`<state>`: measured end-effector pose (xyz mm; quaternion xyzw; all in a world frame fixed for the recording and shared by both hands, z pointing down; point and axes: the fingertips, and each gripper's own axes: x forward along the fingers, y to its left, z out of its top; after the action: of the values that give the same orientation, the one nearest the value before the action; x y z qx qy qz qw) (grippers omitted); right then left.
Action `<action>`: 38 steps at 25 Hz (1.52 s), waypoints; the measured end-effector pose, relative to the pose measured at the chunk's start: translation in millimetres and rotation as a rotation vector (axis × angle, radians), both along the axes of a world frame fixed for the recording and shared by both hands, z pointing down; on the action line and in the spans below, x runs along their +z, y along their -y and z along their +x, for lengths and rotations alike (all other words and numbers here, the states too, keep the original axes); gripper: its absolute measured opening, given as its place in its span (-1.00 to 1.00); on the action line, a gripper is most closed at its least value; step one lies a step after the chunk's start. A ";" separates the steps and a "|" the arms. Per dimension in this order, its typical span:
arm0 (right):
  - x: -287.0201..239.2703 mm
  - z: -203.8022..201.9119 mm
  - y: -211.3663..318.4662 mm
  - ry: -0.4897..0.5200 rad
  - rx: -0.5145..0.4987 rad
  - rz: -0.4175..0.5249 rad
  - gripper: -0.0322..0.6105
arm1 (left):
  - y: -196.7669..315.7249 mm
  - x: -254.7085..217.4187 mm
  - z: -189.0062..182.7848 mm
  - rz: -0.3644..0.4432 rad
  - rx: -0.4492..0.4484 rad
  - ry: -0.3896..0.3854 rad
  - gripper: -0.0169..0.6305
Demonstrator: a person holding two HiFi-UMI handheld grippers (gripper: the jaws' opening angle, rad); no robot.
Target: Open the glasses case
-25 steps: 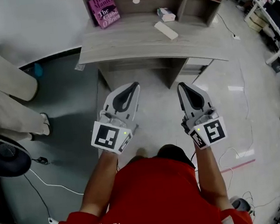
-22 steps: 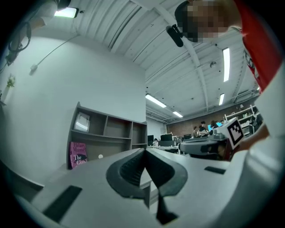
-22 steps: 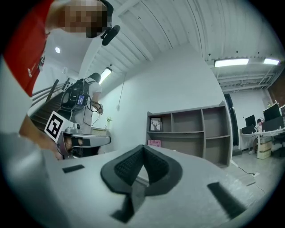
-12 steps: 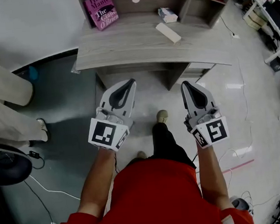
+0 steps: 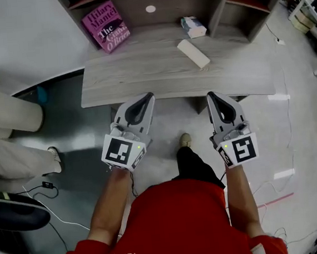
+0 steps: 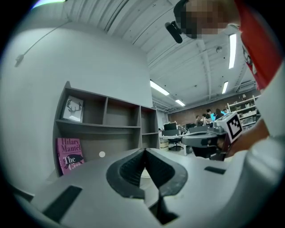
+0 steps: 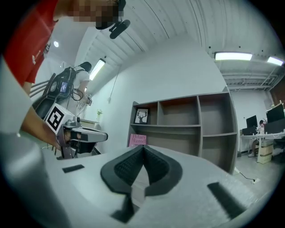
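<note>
**Head view.** The glasses case, taken here to be the pale oblong box, though it is too small to identify with certainty, lies flat and slantwise on the grey wooden desk, right of centre. It rests ahead of both grippers and well apart from them. It lies between the lines along which they point and nearer the right one. Its lid appears closed.

The left gripper and right gripper are held side by side in the person's hands. Both are directed towards the desk, with their tips at its near edge. Neither touches the case or any other object.

**Left gripper view.** The jaws of the left gripper meet at the tips, fully closed, with nothing gripped between the ribbed pads.

**Right gripper view.** The jaws of the right gripper are likewise brought together and hold nothing.

**Surroundings.** A shelf unit stands at the back of the desk. A pink book leans against its back panel to the left. A small box sits just behind the case, apart from it. A framed deer picture occupies the upper left compartment. The person's shoe shows on the floor between the grippers.
</note>
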<state>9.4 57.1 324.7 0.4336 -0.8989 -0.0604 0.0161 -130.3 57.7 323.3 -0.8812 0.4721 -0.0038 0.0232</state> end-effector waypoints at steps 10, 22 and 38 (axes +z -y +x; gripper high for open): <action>24.4 41.1 124.3 -0.033 -0.059 -0.060 -0.89 | 133.1 39.1 42.8 -0.078 -0.024 0.077 -0.92; 59.4 38.6 196.2 -0.093 -0.023 -0.149 -0.87 | 218.9 82.2 53.3 -0.182 0.010 0.167 -0.91; 146.0 27.2 252.2 -0.247 0.122 -0.358 -0.34 | 299.0 175.2 67.5 -0.346 0.296 0.259 -0.55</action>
<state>36.6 -195.0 470.7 0.4665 -0.8587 0.0487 0.2063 -62.8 -241.3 498.5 -0.9238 0.3233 -0.1938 -0.0672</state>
